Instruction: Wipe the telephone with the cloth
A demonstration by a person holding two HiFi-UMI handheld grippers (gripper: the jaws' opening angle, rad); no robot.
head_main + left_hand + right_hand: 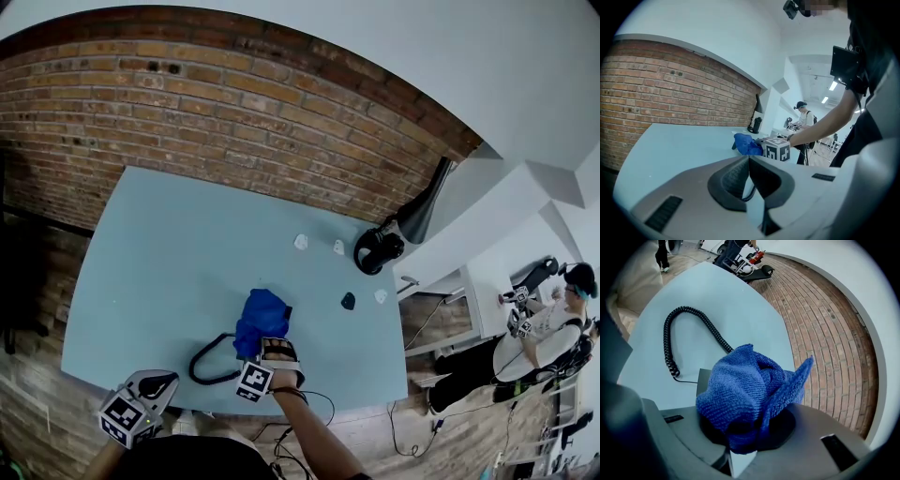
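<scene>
A blue cloth point(260, 319) lies bunched over the dark telephone point(286, 313) near the table's front edge. My right gripper point(272, 351) is shut on the cloth's near side. In the right gripper view the cloth point(750, 385) fills the jaws and hides most of the grey telephone point(703, 379) beneath it. The black coiled cord point(679, 329) loops away to the left on the table. My left gripper point(157, 385) hangs at the front left edge, jaws together on nothing. The left gripper view shows the cloth point(747, 144) ahead, beside the right gripper's marker cube point(777, 150).
The light blue table point(187, 244) stands against a brick wall point(234, 103). Black headphones point(378, 250) and a black lamp point(427, 211) sit at its far right corner. Small white scraps point(301, 242) and a dark bit point(348, 301) lie right of the cloth. A person point(548, 328) works further right.
</scene>
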